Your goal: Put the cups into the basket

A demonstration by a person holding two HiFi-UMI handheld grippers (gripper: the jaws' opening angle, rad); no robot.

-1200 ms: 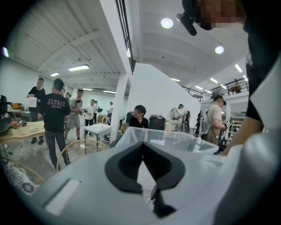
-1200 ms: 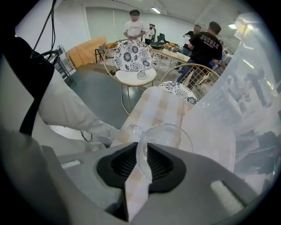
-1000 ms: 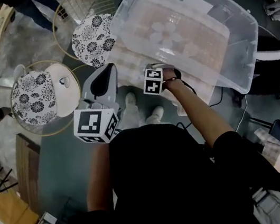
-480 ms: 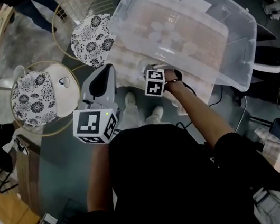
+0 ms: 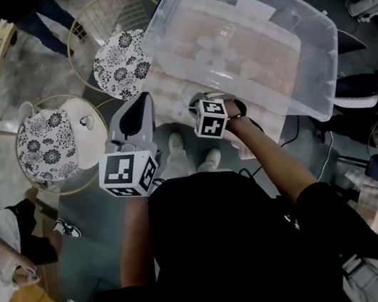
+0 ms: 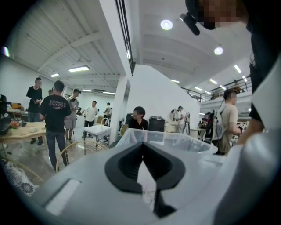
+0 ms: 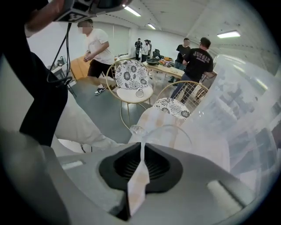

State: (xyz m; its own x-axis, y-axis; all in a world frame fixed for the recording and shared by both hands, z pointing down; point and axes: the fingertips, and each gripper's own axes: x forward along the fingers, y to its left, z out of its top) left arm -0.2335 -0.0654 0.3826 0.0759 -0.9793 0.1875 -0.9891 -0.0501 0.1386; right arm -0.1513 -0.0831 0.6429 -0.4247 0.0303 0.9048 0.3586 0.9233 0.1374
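A big clear plastic tub (image 5: pixel 316 52) stands on a peach-checked cloth (image 5: pixel 164 89) and holds several clear cups (image 5: pixel 217 42). My right gripper (image 5: pixel 193 102) is at the tub's near left corner, under its marker cube. In the right gripper view its jaws (image 7: pixel 141 147) are shut to a thin slit on the rim of a clear cup (image 7: pixel 169 134), which sticks out ahead of them beside the tub wall (image 7: pixel 246 114). My left gripper (image 5: pixel 139 108) hangs left of the tub over the floor, its jaws (image 6: pixel 141 165) shut on nothing.
Two round wire chairs with floral cushions (image 5: pixel 119 61) (image 5: pixel 45 136) stand left of the tub; the nearer seat carries a small white object (image 5: pixel 86 119). A person crouches at lower left (image 5: pixel 10 243). Others stand around a wooden table (image 7: pixel 169 68).
My right gripper has edged slightly up and left along the tub's corner. The left gripper has barely moved. A crouching person has come into view at lower left.
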